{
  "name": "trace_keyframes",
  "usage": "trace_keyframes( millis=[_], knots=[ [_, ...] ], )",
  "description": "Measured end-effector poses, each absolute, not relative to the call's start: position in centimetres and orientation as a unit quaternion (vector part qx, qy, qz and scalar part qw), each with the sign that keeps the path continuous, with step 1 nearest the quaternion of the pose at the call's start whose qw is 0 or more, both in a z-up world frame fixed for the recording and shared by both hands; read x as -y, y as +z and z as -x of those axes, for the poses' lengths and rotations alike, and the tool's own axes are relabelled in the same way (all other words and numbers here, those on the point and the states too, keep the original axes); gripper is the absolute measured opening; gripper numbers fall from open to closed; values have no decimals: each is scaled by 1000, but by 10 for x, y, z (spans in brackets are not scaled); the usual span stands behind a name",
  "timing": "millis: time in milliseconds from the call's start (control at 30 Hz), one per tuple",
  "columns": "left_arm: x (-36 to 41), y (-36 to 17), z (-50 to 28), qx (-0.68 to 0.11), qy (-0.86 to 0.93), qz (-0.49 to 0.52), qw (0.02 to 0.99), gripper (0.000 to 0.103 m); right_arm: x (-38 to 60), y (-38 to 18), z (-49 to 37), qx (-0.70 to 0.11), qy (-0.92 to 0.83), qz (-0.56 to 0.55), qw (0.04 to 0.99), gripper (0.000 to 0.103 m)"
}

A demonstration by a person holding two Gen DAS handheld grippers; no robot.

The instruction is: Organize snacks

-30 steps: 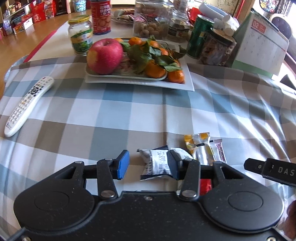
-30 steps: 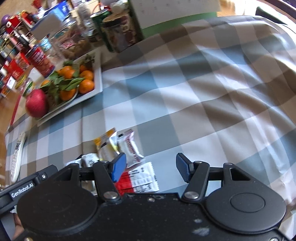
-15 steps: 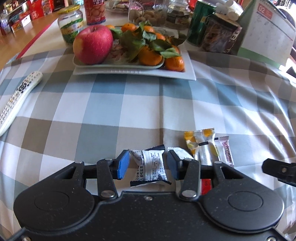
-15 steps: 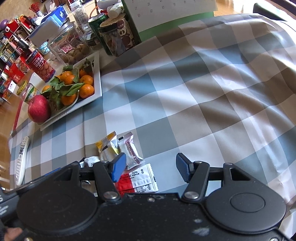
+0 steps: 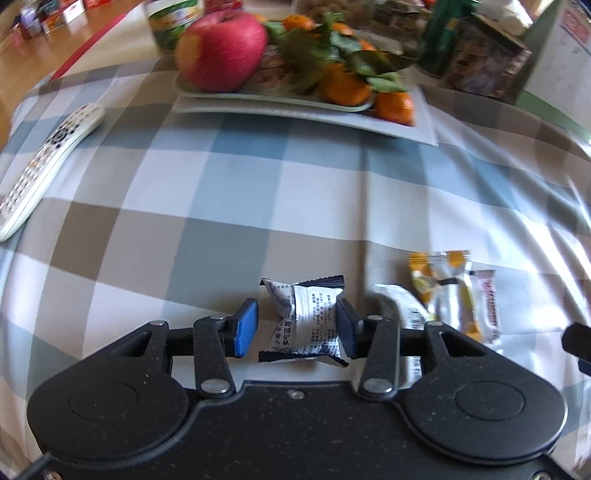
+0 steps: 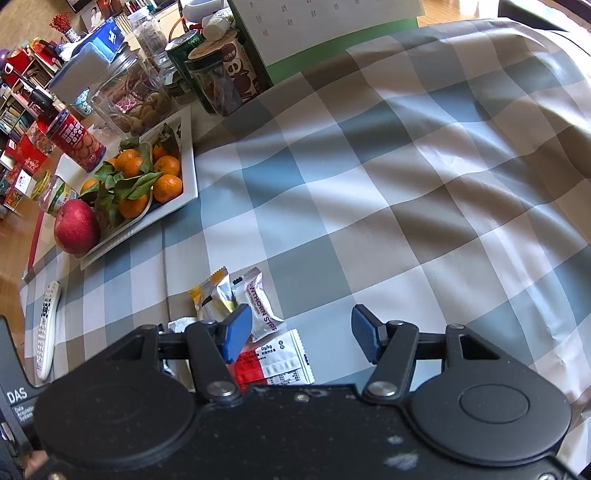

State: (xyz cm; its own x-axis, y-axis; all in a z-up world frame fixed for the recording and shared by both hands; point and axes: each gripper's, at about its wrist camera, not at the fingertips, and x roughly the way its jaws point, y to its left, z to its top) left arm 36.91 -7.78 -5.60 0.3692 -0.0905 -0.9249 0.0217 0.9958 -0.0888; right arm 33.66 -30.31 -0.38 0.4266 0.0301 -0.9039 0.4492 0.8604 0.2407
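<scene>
My left gripper (image 5: 295,326) is open with a white-and-black snack packet (image 5: 306,319) lying between its fingers on the checked tablecloth; the right finger touches the packet, the left stands apart. Right of it lie a white wrapper (image 5: 400,299), an orange-and-silver candy pack (image 5: 443,286) and a pink hawthorn strip (image 5: 487,306). My right gripper (image 6: 301,338) is open and empty above the cloth. In its view the candy pack (image 6: 214,299), the hawthorn strip (image 6: 260,306) and a red-and-white packet (image 6: 273,365) lie by its left finger.
A white tray (image 5: 421,125) with an apple (image 5: 221,48) and tangerines (image 5: 347,85) stands at the back. Jars, cans and a calendar (image 6: 314,33) crowd behind it. A white remote (image 5: 44,166) lies at the left. The left tool's body (image 6: 14,398) is at the right view's lower left.
My left gripper has moved forward toward the tray, with the white-and-black packet staying between its fingers. The right gripper has risen a little and stays open.
</scene>
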Motion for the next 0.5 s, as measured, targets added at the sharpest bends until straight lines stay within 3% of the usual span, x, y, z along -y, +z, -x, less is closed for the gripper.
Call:
trace_keyframes(
  millis=[100, 500],
  knots=[
    [71, -53, -370, -564, -27, 43, 824, 43, 302, -6, -339, -523, -127, -230, 811, 63],
    [51, -6, -355, -537, -47, 75, 839, 42, 291, -24, -355, -538, -133, -220, 803, 63]
  ],
)
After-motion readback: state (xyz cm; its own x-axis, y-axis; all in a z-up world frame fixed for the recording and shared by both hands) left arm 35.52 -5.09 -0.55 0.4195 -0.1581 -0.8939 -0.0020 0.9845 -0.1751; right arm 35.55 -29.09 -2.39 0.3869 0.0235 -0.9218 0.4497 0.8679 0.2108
